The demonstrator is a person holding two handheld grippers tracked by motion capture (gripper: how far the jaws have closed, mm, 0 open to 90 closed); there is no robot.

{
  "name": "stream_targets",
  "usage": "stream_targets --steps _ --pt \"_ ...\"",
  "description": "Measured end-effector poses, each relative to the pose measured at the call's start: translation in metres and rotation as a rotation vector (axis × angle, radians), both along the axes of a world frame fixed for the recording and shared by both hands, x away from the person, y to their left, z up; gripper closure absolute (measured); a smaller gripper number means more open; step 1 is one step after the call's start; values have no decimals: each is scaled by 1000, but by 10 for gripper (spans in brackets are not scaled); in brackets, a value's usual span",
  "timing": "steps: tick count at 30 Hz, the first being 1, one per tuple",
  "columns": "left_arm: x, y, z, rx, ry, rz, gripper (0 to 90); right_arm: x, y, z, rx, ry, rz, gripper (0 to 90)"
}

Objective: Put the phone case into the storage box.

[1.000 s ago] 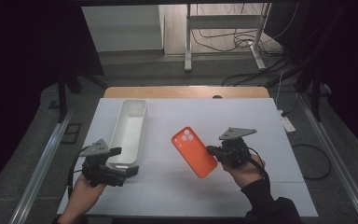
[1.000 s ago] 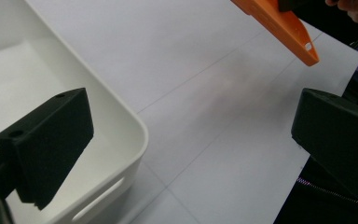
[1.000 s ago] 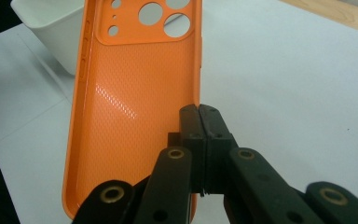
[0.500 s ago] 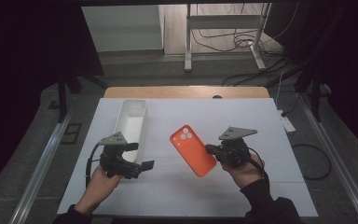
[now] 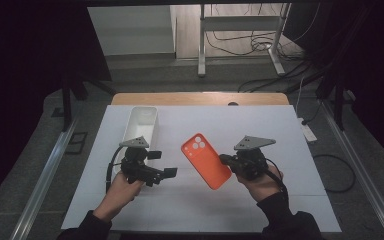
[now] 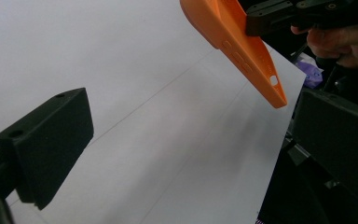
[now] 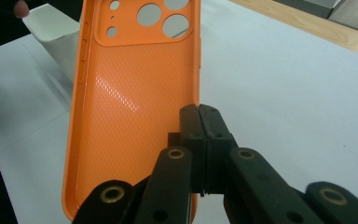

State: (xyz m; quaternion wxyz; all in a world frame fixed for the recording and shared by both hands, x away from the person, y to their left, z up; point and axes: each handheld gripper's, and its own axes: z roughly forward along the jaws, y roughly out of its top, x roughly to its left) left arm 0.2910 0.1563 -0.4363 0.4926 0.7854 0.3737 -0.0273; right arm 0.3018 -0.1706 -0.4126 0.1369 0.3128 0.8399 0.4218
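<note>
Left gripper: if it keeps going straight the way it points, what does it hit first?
Probably the orange phone case that the right gripper pinches by one edge. The left gripper points towards its lower end with open fingers; depth is unclear.

right tongs (image 5: 226, 161): gripping orange phone case (image 5: 206, 160) | left tongs (image 5: 161, 165): empty

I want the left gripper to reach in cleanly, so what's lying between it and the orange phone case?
Nothing: in the high view, bare white table separates the left gripper from the orange phone case.
</note>
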Motion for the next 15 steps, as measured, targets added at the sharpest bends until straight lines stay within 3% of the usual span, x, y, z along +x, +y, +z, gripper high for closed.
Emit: stream_targets --steps 15 --pt "16 -13 -5 -59 60 -30 0 -1 2 1 5 -17 -2 889"
